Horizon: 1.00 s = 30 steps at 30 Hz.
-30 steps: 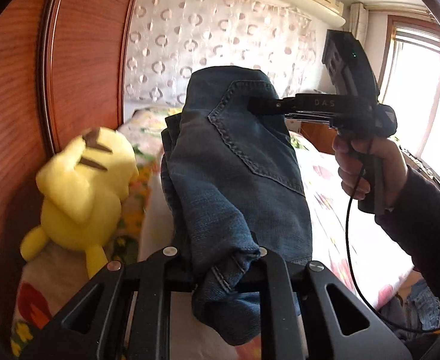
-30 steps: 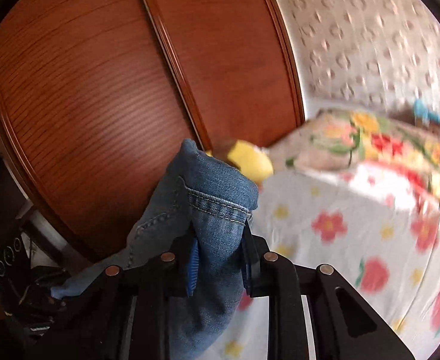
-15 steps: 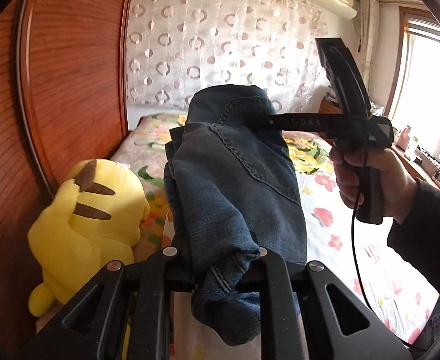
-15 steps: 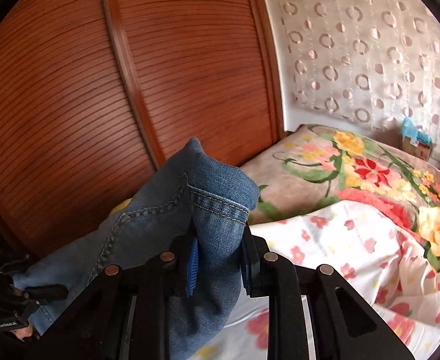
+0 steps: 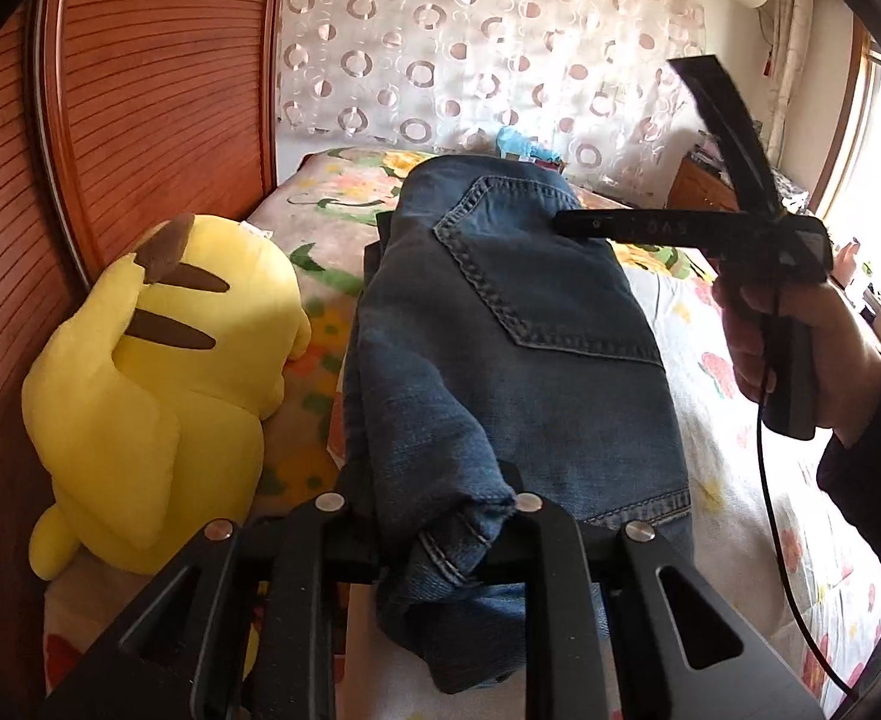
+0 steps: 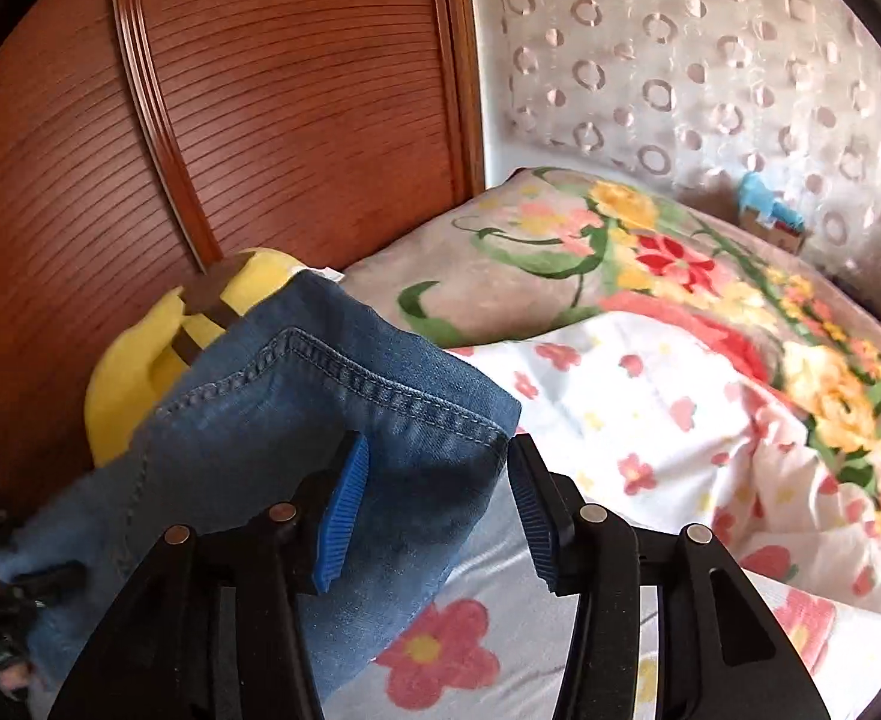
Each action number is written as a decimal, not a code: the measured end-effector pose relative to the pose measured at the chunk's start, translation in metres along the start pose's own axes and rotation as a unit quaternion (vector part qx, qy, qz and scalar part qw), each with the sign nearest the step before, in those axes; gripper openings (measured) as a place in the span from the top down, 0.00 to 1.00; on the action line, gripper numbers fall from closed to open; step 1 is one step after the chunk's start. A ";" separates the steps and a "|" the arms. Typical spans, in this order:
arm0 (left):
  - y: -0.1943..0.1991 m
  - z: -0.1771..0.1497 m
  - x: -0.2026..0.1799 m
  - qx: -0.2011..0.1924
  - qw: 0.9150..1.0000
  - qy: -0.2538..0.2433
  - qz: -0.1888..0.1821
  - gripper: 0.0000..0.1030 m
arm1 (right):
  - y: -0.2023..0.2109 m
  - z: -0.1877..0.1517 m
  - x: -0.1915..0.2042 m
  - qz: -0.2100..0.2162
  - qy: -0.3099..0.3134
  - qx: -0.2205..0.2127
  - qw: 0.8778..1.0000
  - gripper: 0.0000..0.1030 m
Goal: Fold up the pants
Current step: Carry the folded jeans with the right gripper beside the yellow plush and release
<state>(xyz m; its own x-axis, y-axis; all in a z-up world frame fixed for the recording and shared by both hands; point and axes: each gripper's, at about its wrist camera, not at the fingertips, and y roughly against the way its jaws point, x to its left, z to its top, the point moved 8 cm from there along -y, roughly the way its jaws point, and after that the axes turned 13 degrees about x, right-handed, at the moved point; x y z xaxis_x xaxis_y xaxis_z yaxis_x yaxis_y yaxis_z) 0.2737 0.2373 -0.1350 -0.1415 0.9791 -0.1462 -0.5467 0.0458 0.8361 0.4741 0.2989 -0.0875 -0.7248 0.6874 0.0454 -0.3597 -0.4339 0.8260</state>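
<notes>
Two claws flank the folded pants [image 5: 518, 348], which lie on the flowered bed [image 6: 650, 420]. Your left claw [image 5: 428, 534] is clenched on bunched denim at its 6 o'clock edge. Your right claw [image 6: 434, 498] stands released, its blue pads [image 6: 341, 516] spread, denim touching the left pad only; from the left view it reaches in from 3 o'clock. At 9 o'clock, just beside the pants, sits a yellow plush toy [image 5: 158, 384] against the wooden wardrobe [image 5: 158, 96].

Left gripper [image 5: 434, 516] jaws clamped, right gripper [image 6: 434, 504] jaws parted
</notes>
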 end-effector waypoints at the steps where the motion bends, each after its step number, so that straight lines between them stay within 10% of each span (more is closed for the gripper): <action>1: 0.003 0.000 -0.001 -0.003 1.000 -0.003 0.008 0.77 | 0.004 0.000 0.000 0.005 -0.009 -0.005 1.000 0.51; 19: 0.095 0.001 -0.052 -0.107 0.993 -0.049 0.029 0.21 | 0.173 -0.158 -0.001 0.010 -0.021 -0.099 0.995 0.51; 30: 0.135 -0.005 -0.120 -0.145 0.984 -0.098 0.018 0.08 | 0.254 -0.220 -0.011 -0.017 -0.044 -0.137 0.989 0.51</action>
<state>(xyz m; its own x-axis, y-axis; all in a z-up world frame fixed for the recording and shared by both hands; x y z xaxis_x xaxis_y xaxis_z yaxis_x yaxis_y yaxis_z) 0.2127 0.1246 -0.0071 -0.0189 0.9998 0.0085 -0.7605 -0.0199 0.6491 0.2617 0.0527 -0.0014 -0.6602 0.7469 0.0799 -0.5369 -0.5436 0.6451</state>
